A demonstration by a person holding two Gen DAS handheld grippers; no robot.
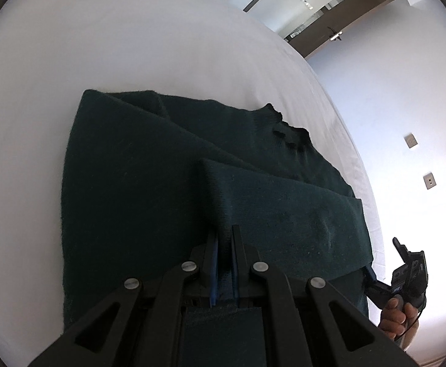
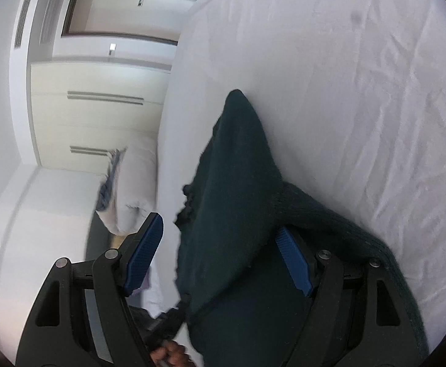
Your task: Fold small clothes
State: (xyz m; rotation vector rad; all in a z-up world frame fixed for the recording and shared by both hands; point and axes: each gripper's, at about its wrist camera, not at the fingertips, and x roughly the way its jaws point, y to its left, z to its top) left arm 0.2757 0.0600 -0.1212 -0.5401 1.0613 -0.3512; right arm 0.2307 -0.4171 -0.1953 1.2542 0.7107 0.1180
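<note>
A dark green knitted sweater (image 1: 149, 165) lies on the white bed (image 1: 100, 39). One part of it is folded over the body. My left gripper (image 1: 224, 241) is shut on the edge of that folded part, its blue pads pinching the fabric. My right gripper (image 2: 220, 257) is open, with its blue pads (image 2: 293, 263) wide apart. The sweater (image 2: 235, 202) hangs between its fingers and drapes over the right one. In the left wrist view the right gripper (image 1: 406, 272) shows at the sweater's right edge, held by a hand.
The bed's edge (image 1: 354, 153) runs along the right, with a white wall and wall plates (image 1: 411, 140) beyond. In the right wrist view a white wardrobe (image 2: 100, 107) and a white pillow or duvet (image 2: 131, 189) stand left of the bed.
</note>
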